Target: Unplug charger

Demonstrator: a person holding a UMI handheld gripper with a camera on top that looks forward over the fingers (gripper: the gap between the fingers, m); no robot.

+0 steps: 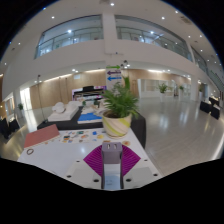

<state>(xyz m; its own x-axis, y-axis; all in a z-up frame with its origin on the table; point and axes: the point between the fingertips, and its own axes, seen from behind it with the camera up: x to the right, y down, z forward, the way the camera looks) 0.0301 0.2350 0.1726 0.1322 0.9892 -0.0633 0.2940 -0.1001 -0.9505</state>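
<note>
My gripper (112, 160) is low over a white table (60, 158). A small charger (112, 152), with a grey end block and a white body running back toward me, sits between the two magenta pads (96, 160). Both pads press against its sides, so the fingers are shut on it. No socket or power strip shows; the charger's end points out over the table, toward the plant. I cannot see a cable.
A potted green plant (118, 105) in a pale pot stands on the table just beyond the fingers. A pink flat object (40, 135) and small items lie to the left. A blue object (90, 118) lies behind. A large bright hall with sofas is beyond.
</note>
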